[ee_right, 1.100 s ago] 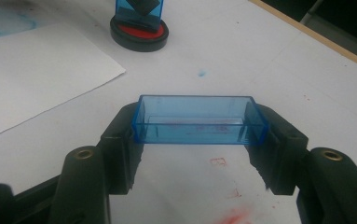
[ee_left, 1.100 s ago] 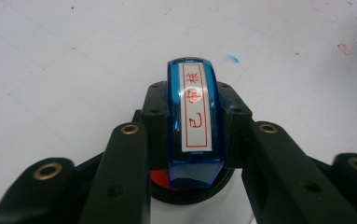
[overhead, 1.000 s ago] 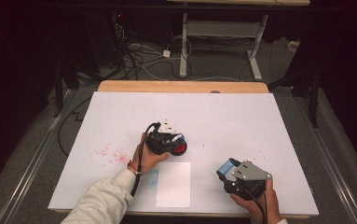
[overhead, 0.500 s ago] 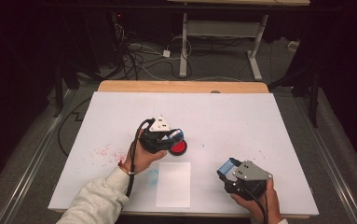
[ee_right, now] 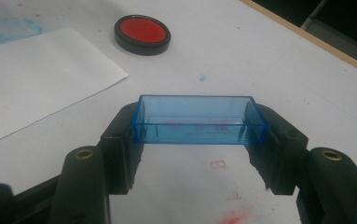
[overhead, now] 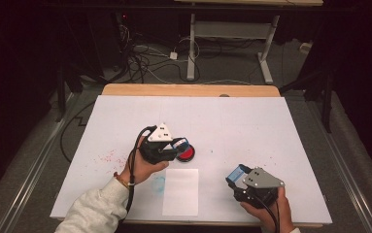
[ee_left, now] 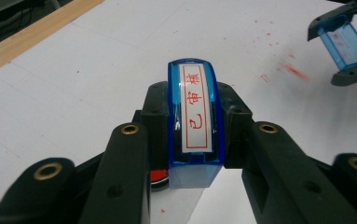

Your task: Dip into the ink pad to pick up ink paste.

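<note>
A: Blue plastic noted, high view. The left gripper (overhead: pixel 176 145) has been carried up and toward the table's far edge since the earlier frame; its stamp (overhead: pixel 179 142) is now seen over the red ink pad (overhead: pixel 187 154). The right gripper (overhead: pixel 236 175) is unchanged.

B: Left gripper view: jaws clamped on the stamp (ee_left: pixel 194 122), label of red characters upward. A sliver of the ink pad (ee_left: pixel 158 177) is glimpsed below, mostly hidden.

A: Right gripper view: jaws clamped on the clear blue cap (ee_right: pixel 199 120), an open tray; faint red smears inside, unreadable. The ink pad (ee_right: pixel 142 33) lies beyond, red ink filling its black rim, beside the white paper (ee_right: pixel 36 74), which is cut off at the left.
</note>
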`<action>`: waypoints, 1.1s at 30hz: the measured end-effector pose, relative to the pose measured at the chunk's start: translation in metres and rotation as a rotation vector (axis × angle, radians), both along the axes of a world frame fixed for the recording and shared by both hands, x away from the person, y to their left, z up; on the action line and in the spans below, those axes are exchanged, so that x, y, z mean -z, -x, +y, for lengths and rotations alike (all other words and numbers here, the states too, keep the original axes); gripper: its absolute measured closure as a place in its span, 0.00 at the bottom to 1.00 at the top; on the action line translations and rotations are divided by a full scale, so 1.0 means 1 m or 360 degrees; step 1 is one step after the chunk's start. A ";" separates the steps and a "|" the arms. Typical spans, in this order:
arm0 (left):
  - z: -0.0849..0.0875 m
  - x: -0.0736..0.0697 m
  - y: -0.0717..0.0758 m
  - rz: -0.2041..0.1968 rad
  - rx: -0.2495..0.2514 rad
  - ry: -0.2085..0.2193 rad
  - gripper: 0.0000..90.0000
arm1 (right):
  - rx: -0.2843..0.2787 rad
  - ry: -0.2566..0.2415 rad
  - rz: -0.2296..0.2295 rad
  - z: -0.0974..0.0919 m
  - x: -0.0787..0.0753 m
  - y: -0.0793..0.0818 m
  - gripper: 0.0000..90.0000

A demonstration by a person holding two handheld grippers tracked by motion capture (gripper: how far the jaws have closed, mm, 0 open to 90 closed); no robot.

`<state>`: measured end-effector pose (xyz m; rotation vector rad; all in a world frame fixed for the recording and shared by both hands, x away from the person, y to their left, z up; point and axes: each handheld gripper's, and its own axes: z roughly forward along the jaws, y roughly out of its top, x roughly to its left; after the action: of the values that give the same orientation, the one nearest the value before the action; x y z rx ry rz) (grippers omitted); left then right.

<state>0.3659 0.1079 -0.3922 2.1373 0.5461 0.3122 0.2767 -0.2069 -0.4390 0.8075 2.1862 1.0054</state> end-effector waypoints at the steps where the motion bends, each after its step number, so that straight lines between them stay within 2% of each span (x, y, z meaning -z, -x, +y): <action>1: 0.001 -0.001 0.003 0.0000 0.0011 0.0001 0.76 | -0.0002 0.0001 0.0001 0.000 0.000 0.000 0.45; 13: 0.004 -0.002 0.032 -0.0021 0.0112 -0.0009 0.76 | -0.0007 0.0012 0.0000 0.002 0.000 0.001 0.45; 16: 0.005 0.001 0.037 -0.0041 0.0144 0.0010 0.76 | -0.0015 0.0016 0.0001 0.003 0.000 0.001 0.45; 20: 0.006 0.005 0.040 -0.0032 0.0155 0.0011 0.76 | -0.0016 0.0017 -0.0001 0.003 0.000 0.001 0.45; 24: 0.008 0.011 0.043 -0.0018 0.0198 -0.0010 0.76 | -0.0016 0.0016 -0.0004 0.003 0.000 0.001 0.45; 26: 0.007 0.015 0.045 -0.0019 0.0209 -0.0047 0.76 | -0.0016 0.0016 -0.0004 0.003 0.000 0.001 0.45; 29: 0.008 0.021 0.046 -0.0013 0.0260 -0.0087 0.76 | -0.0022 0.0021 -0.0002 0.003 0.000 0.001 0.45; 31: 0.009 0.025 0.045 0.0005 0.0299 -0.0084 0.76 | -0.0023 0.0020 0.0000 0.004 0.001 0.001 0.45; 33: 0.009 0.029 0.045 0.0014 0.0294 -0.0115 0.76 | -0.0025 0.0021 0.0001 0.004 0.001 0.001 0.45</action>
<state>0.3207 0.1168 -0.4212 2.2407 0.3438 0.2220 0.2754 -0.2028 -0.4399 0.7860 2.2005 0.9975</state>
